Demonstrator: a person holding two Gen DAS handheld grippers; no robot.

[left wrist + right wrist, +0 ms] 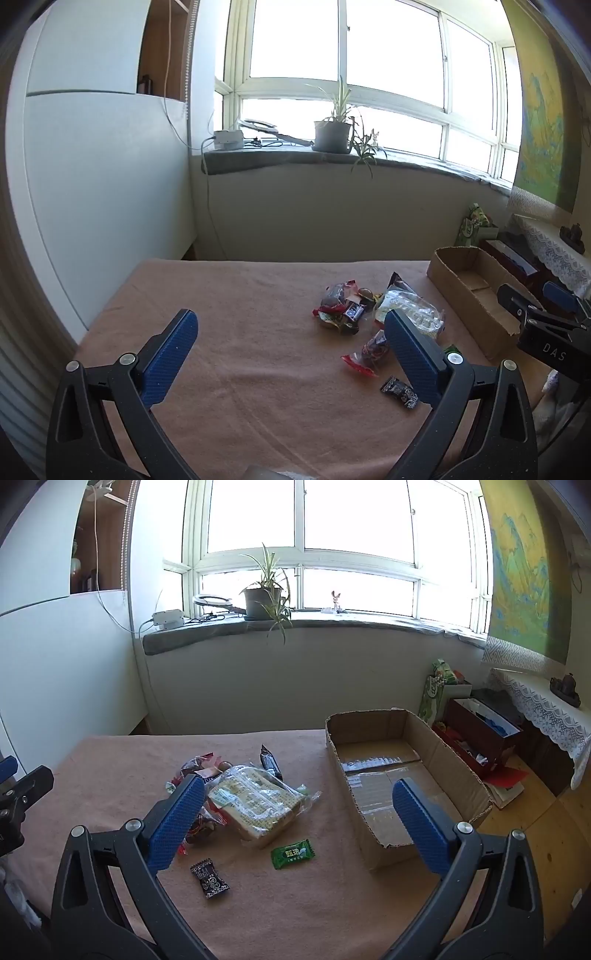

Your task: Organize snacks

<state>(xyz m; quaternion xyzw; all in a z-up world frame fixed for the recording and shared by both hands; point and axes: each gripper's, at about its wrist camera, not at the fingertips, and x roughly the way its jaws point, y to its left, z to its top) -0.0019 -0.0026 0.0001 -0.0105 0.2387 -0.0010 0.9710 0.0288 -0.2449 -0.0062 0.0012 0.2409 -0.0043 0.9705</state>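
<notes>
A: Grippers?
B: Left gripper (290,328) and right gripper (297,797) both gape wide, empty.
A: Snacks?
B: Snack pile (251,797) beside the cardboard box (458,771); the right gripper's finger hides part of it.

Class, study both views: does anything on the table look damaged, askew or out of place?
Yes. The cardboard box has a torn, ragged near wall and lies empty, while the snacks sit in a loose heap on the table cloth beside it.
</notes>
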